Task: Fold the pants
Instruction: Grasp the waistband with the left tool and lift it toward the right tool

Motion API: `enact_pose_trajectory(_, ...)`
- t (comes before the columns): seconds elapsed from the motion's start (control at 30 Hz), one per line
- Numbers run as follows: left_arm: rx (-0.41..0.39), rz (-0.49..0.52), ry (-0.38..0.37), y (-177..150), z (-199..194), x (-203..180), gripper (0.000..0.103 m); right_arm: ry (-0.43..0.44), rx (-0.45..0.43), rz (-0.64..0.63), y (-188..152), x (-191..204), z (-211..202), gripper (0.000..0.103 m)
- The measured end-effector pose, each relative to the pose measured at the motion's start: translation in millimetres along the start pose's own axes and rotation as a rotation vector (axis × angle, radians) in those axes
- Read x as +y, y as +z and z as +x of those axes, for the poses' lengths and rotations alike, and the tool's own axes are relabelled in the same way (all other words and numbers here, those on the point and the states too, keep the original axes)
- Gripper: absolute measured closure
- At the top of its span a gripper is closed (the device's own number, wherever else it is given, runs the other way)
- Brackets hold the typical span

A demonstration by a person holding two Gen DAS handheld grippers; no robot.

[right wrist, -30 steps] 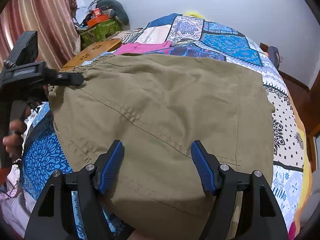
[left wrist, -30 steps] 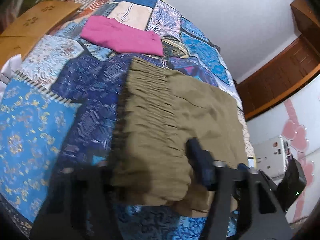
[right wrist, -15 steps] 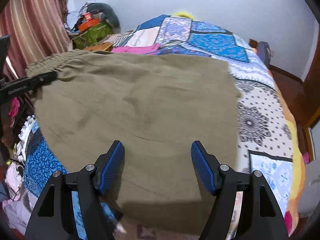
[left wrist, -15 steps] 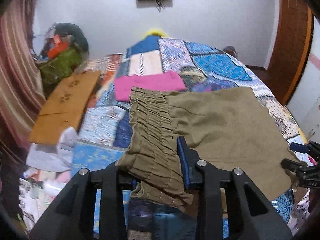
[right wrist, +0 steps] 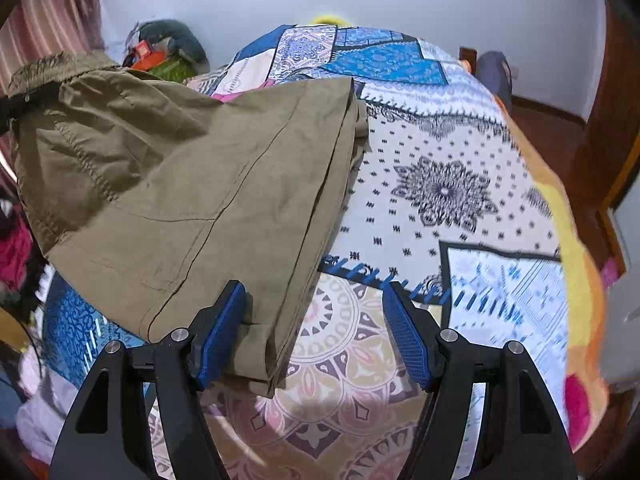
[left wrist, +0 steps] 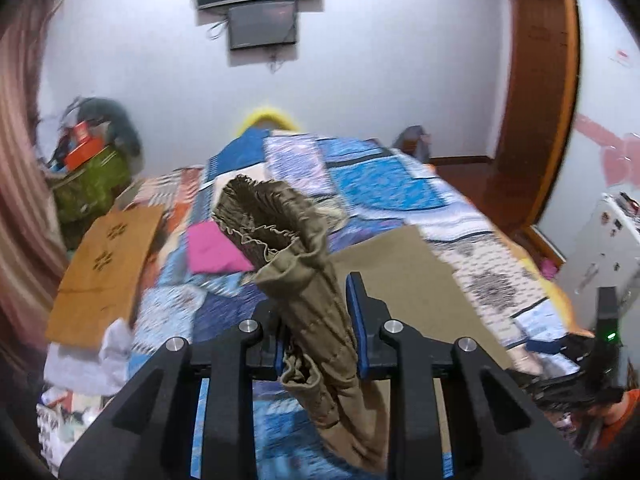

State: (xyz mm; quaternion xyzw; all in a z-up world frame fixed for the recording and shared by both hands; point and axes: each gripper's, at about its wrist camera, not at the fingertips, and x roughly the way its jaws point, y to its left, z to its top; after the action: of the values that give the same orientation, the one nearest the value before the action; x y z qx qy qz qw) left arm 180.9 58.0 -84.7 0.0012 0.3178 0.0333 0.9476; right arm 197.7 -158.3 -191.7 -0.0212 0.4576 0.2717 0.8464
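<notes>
The olive-brown pants [right wrist: 192,184] hang lifted over the patchwork bed. My left gripper [left wrist: 318,332] is shut on the gathered elastic waistband [left wrist: 280,224], which stands up bunched between its blue pads. In the right wrist view the left gripper [right wrist: 28,100] shows at the far left, holding the waistband high. My right gripper [right wrist: 316,332] is open; the pants' folded lower edge [right wrist: 256,360] lies over its left pad [right wrist: 220,336], the right pad [right wrist: 408,340] is bare.
A patchwork bedspread [right wrist: 440,188] covers the bed. A folded pink garment [left wrist: 212,248] lies further back. A wooden board [left wrist: 108,268] and clutter [left wrist: 88,168] sit at the left. A wooden door [left wrist: 536,100] stands on the right.
My left gripper has lifted the waistband up and turned toward the wall. The pants have slid left off the bed's right side, uncovering the bedspread in front of my right gripper.
</notes>
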Motion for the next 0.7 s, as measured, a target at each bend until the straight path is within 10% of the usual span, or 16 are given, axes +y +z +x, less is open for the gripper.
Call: enact_pose_trajectory(0.7,0.258,0.196,-0.242,-35,92,-152,0.078,0.041,-0.027,0.03,-3,-5,2,0.036)
